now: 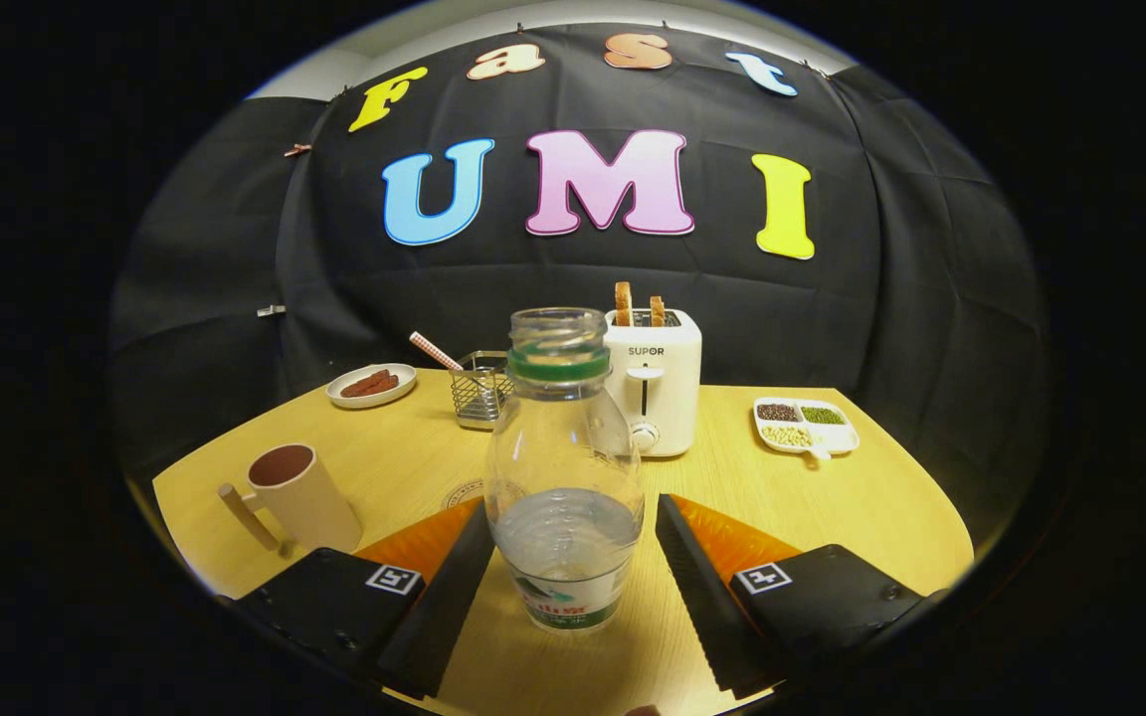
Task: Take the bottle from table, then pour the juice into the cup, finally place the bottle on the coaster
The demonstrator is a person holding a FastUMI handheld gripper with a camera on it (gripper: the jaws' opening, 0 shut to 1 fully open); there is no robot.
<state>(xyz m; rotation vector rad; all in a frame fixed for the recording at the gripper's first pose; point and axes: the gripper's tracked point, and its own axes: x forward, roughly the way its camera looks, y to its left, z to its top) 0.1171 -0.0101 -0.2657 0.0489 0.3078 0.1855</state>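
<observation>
A clear plastic bottle (563,467) with a green neck ring and no cap stands upright on the wooden table (871,507). It holds clear liquid in about its lower third. My gripper (573,509) is open, and the bottle stands between its fingers, which flank the lower body closely. A beige cup (299,492) with a wooden handle stands to the left of the fingers, its inside dark. A round pale coaster (464,492) lies flat just behind the bottle on its left, partly hidden by it.
A white toaster (655,393) with two slices of toast stands right behind the bottle. A wire basket (480,393) with a striped straw is left of it, a plate of sausages (371,385) farther left, and a divided dish of beans (805,425) to the right.
</observation>
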